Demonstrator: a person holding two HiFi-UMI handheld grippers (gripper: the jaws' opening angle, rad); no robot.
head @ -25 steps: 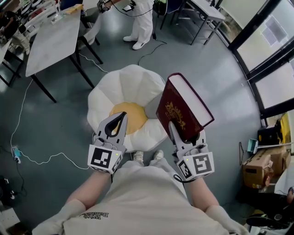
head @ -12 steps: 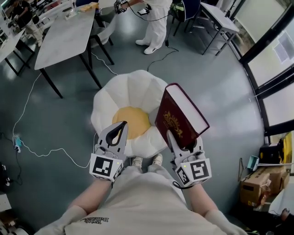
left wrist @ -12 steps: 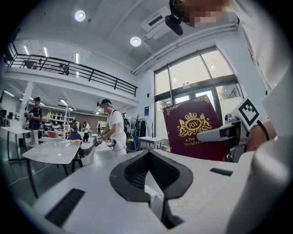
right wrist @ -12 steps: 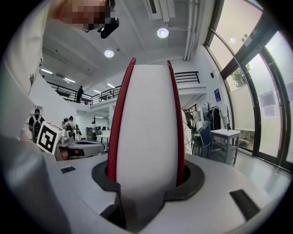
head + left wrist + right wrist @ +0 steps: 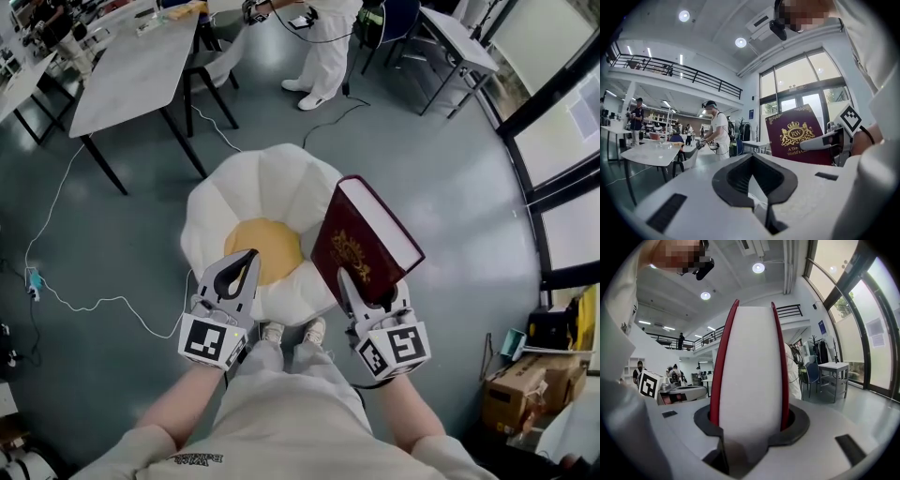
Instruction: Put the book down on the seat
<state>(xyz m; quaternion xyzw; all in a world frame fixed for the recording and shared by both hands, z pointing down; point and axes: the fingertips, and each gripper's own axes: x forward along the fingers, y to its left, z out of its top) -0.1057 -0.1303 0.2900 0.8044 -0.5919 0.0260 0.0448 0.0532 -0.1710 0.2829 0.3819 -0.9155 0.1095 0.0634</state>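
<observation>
A thick maroon book (image 5: 361, 246) with a gold crest stands upright in my right gripper (image 5: 370, 286), which is shut on its lower end. It hangs over the right edge of the seat (image 5: 267, 187), a white flower-shaped cushion with a yellow centre (image 5: 265, 248) on the floor. In the right gripper view the book's white page edge (image 5: 750, 366) fills the gap between the jaws. My left gripper (image 5: 246, 261) is shut and empty above the seat's near edge. The left gripper view shows the book's cover (image 5: 797, 133) off to the right.
White tables (image 5: 141, 70) stand at the back left, and a person in white (image 5: 323, 47) stands beyond the seat. A cable (image 5: 84, 300) trails over the grey floor on the left. A cardboard box (image 5: 511, 394) sits at the right by the windows. The wearer's feet (image 5: 291, 330) touch the seat's near edge.
The head view has shifted a little, so the seat sits slightly higher and to the left in frame. Both grippers keep the same pose, and the book stays upright in the right one.
</observation>
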